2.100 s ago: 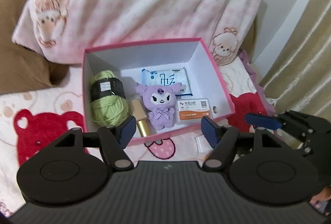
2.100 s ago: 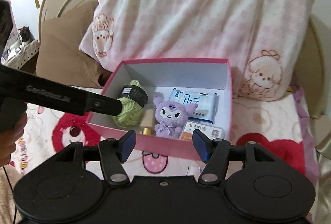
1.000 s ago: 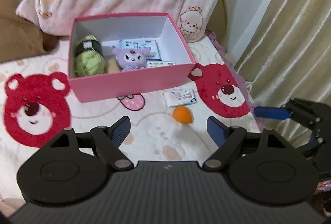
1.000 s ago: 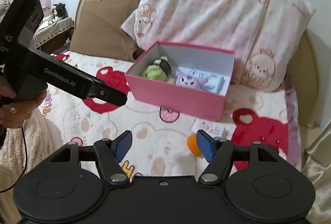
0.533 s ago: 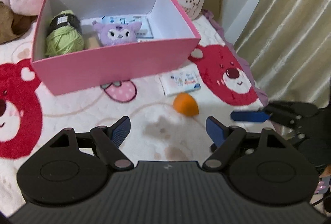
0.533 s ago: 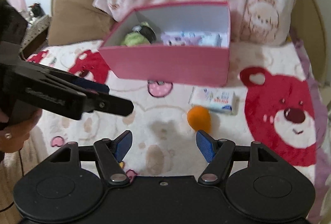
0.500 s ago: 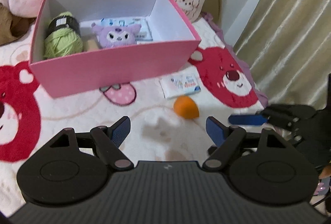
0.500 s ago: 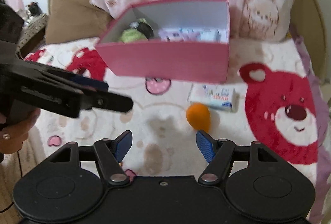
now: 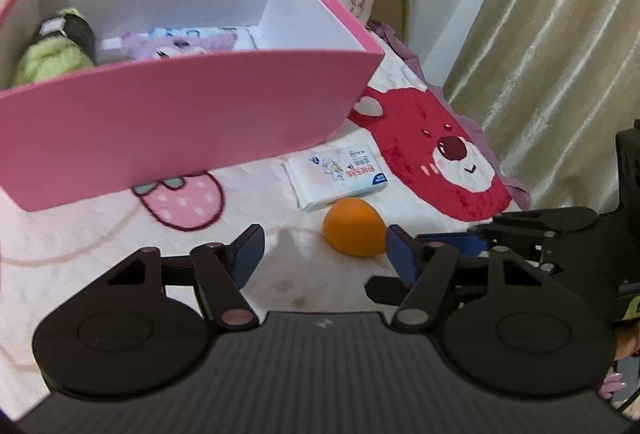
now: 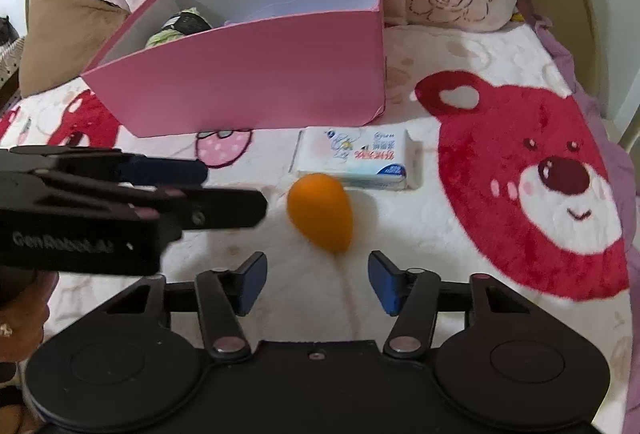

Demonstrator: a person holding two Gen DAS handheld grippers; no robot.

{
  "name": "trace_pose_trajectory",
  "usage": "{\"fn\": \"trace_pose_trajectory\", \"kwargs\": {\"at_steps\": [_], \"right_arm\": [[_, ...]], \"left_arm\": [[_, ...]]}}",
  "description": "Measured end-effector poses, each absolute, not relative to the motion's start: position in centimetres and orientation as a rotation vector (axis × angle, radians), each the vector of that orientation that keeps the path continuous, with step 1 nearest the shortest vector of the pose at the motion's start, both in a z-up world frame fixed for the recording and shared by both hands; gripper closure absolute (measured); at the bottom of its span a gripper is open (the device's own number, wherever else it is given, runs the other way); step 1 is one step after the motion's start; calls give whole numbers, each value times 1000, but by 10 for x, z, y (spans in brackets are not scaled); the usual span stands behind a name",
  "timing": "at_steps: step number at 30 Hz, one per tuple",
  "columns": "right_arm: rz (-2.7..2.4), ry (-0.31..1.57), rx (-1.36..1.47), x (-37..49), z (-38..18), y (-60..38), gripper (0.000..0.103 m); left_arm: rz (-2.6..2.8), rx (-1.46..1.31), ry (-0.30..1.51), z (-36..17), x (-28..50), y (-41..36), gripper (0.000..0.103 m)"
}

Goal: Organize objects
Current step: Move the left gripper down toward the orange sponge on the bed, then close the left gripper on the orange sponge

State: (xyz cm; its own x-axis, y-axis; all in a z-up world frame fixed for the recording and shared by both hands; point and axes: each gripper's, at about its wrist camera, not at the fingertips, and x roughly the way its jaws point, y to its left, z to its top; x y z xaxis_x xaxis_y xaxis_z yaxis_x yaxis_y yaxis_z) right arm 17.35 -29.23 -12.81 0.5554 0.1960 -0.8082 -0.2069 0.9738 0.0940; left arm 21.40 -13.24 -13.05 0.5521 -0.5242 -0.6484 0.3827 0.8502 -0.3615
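Orange teardrop makeup sponge (image 10: 320, 211) lies on the bear-print bedspread (image 10: 520, 173), touching the near edge of the tissue pack (image 10: 356, 157), just in front of the pink box (image 10: 248, 73). Right claw (image 10: 317, 282) just short of it, left claw (image 9: 324, 254) alongside; both have just been closing, jaws still parted on nothing. Looks light, soft and springy, likely to roll or squirt out; I would pinch across the fat middle, gently, not the tapered tip.
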Motion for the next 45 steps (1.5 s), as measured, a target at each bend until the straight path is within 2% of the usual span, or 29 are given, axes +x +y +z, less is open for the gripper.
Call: {"fn": "trace_pose_trajectory", "kwargs": {"at_steps": [7,9,12,23,31,32,38,42,45], "right_arm": [[236,942,-89,180,-140,-284,64],[235,932,-110,181,-142,-281,74],[234,917,-135,180,-143,-279,77],[239,888,-205,175,-143,-272,77],[307,876,-245,163,-141,-263,77],[322,871,-247,162,-140,-262,76],[250,907,-119,174,-143,-281,73],[242,914,-59,175,-141,-287,73],[256,929,-18,176,-141,-283,73]], "left_arm": [[-577,-258,836,-151,225,-137,53],[-594,-259,828,-154,225,-139,58],[-630,-256,812,-156,224,-143,62],[-692,-251,790,-160,219,-146,63],[-671,-322,905,-159,217,-131,63],[-665,-352,928,-160,218,-126,66],[-531,-347,924,-162,229,-113,69],[-556,-487,913,-168,241,-107,69],[-560,-434,883,-168,242,-113,70]]}}
